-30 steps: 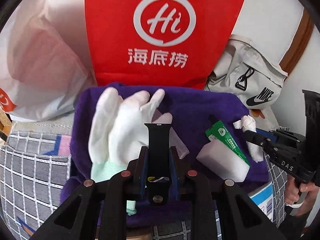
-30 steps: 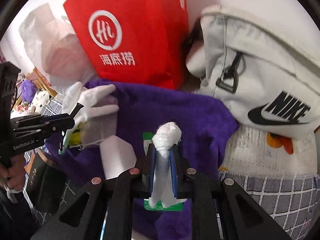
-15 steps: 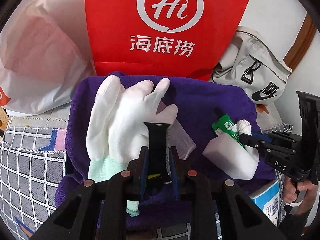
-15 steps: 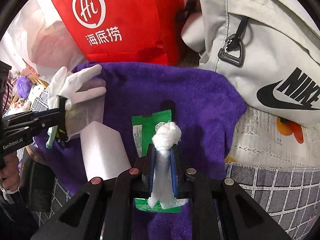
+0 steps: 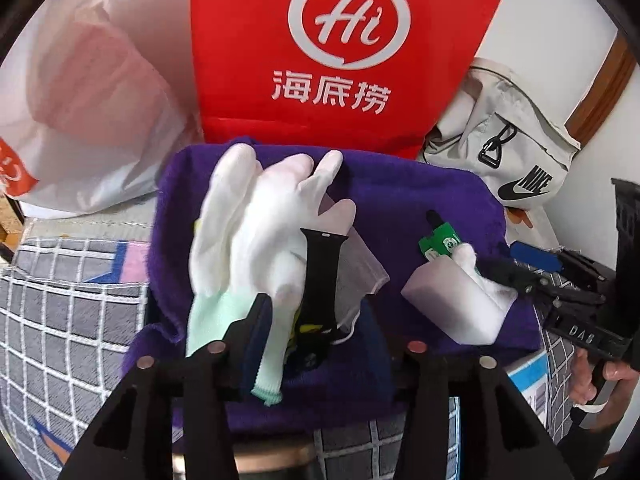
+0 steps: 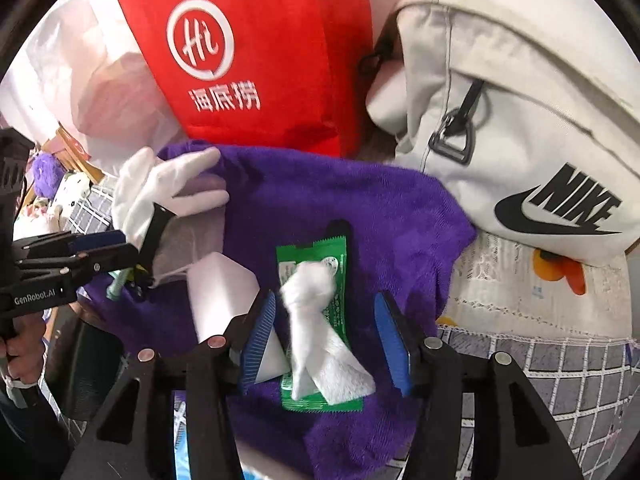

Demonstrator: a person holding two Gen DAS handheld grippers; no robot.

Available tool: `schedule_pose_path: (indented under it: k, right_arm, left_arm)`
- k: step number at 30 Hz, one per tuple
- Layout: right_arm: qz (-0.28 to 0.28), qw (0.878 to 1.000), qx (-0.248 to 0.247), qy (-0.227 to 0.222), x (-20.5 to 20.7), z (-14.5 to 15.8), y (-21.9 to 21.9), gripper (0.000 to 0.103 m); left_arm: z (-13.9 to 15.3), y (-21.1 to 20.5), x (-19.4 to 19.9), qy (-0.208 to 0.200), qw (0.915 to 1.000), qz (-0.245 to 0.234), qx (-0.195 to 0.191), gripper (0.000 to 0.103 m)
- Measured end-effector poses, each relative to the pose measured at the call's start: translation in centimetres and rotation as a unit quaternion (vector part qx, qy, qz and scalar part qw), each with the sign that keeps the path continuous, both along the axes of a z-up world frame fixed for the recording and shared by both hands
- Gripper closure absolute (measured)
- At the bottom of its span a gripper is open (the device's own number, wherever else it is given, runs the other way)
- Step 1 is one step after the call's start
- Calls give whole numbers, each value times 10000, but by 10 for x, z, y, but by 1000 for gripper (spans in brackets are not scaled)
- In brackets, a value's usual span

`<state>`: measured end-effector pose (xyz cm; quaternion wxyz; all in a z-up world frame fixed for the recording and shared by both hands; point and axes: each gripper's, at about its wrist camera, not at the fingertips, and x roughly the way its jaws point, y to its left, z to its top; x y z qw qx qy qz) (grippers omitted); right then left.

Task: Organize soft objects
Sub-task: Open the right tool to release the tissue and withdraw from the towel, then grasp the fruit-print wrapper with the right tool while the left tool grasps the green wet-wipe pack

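Note:
A purple towel (image 5: pixel 400 196) (image 6: pixel 360 208) carries the soft objects. A black watch strap (image 5: pixel 320 280) lies over a white glove (image 5: pixel 248 232) and a clear pouch (image 5: pixel 360 268). My left gripper (image 5: pixel 316 320) is open, its jaws either side of the strap's near end. A knotted white cloth (image 6: pixel 316 320) lies on a green packet (image 6: pixel 316 264) beside a white sponge block (image 6: pixel 220 288). My right gripper (image 6: pixel 324 332) is open around the cloth, not gripping it. The block (image 5: pixel 452 300) and the right gripper (image 5: pixel 532 280) also show in the left wrist view.
A red Hi bag (image 5: pixel 340 52) (image 6: pixel 248 60) stands behind the towel, a white plastic bag (image 5: pixel 80 112) to its left and a beige Nike bag (image 6: pixel 520 132) (image 5: pixel 508 152) to its right. Grey checked fabric (image 5: pixel 60 320) lies around the towel.
Both grippers have opened. The left one let go of the black strap, which now rests on the glove. The right one let go of the knotted cloth, now lying on the green packet.

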<state>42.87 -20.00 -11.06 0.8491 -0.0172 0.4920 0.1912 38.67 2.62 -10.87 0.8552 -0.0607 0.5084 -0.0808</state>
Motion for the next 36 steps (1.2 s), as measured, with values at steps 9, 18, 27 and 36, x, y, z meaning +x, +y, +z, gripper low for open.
schedule_pose_path:
  k: [9,18,27,36]
  right_arm:
    - [-169,9980,140,-592,-55,54,5,44]
    - [-163,9955,627,-685,-130,74,8,44]
    - [-178,9949,789,-596,-196,74,8,44]
    - [79,9957,798,-454,-252,58,19,43]
  left_arm:
    - [43,13,-50,-401,9991,142,58,52]
    - [68,23,-116,-699,9973,182,-129,52]
    - [74,17,-177,-843,9963,120,-125,52]
    - [57,19,-222,-782,9967,182,-137,52]
